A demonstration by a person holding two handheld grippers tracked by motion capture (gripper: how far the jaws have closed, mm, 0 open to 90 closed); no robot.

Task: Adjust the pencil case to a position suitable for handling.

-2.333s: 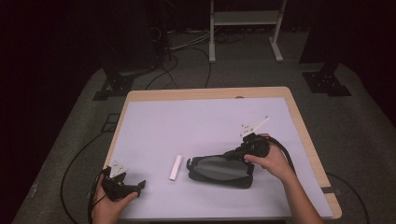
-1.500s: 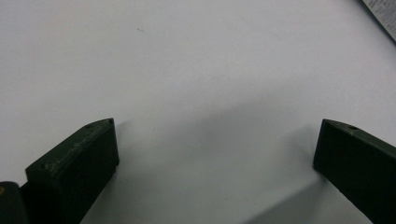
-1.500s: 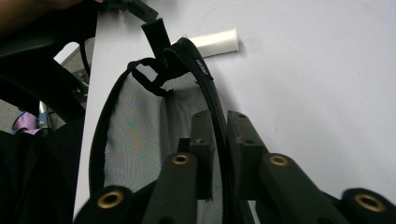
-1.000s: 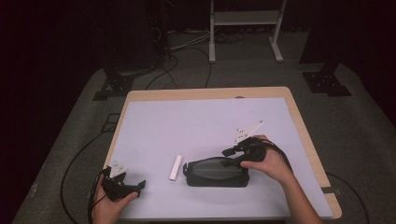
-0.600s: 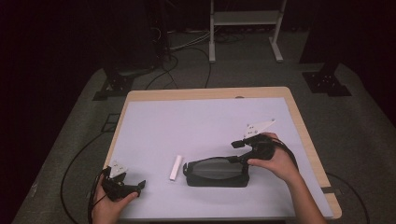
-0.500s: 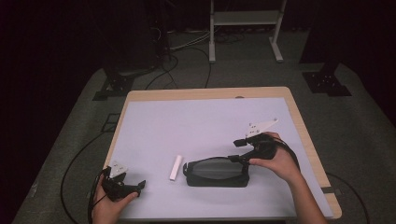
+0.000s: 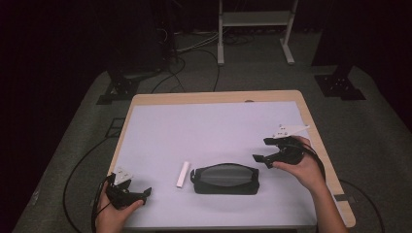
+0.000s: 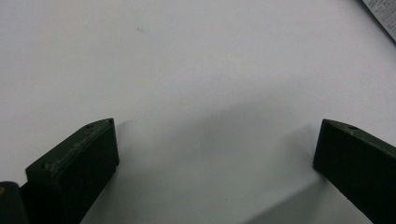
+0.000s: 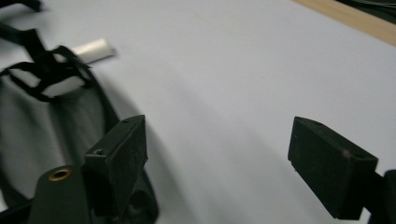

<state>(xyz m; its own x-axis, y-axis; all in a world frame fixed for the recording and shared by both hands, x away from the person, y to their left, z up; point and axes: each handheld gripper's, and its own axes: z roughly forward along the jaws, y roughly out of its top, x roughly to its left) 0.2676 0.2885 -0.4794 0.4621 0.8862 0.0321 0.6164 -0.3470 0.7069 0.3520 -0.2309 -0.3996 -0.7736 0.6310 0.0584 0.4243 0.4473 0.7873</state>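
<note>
Both grippers, left gripper (image 7: pixel 127 192) and right gripper (image 7: pixel 273 152), stand spread and empty, so the flat black mesh zip pouch (image 7: pixel 225 178) lies set down while the small white tube (image 7: pixel 182 174) beside it waits untouched

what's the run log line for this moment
right gripper: open, just right of black pouch, apart | left gripper: open, empty, near table corner | white tube: left of pouch

Bright overhead-lit table (image 7: pixel 218 121), dark surroundings, perhaps slight blur in gripper views.

No readable text or labels.
</note>
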